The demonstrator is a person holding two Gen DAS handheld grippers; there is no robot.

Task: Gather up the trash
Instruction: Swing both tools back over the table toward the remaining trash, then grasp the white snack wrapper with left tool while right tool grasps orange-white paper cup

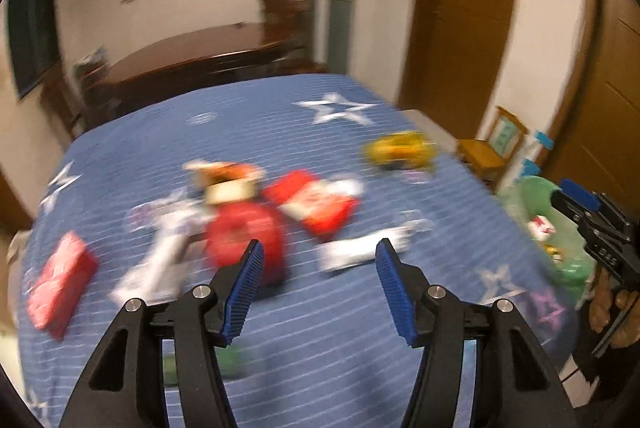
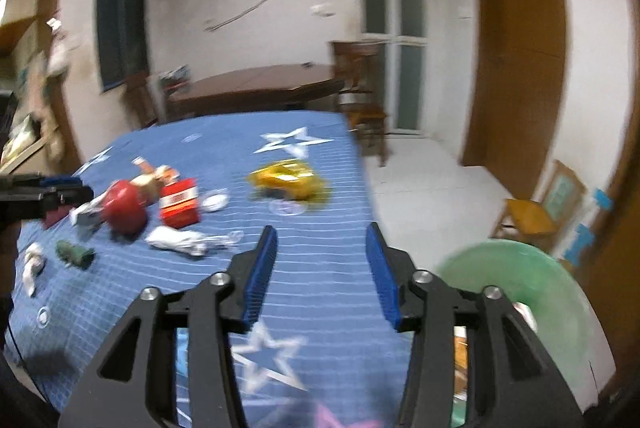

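Trash lies scattered mid-bed (image 1: 280,308): a red pouch (image 1: 244,244), a red-and-white packet (image 1: 316,206), a white wrapper (image 1: 360,252), a yellow wrapper (image 1: 400,148) farther off and a red box (image 1: 60,284) near the left edge. I hold my left gripper (image 1: 318,248) spread wide and empty above the pouch and white wrapper; my right gripper (image 2: 322,234) is likewise apart, holding nothing, with the green bin (image 2: 520,288) just beside it off the bed's right side. I judge all of it light, thin and crinkly, likely to slide on the cloth, so I would pinch a raised fold or edge. The box looks stiffer; take it across its narrow sides. Pieces crowd together by the pouch, so neighbours may drag along. Blur hides finer detail.
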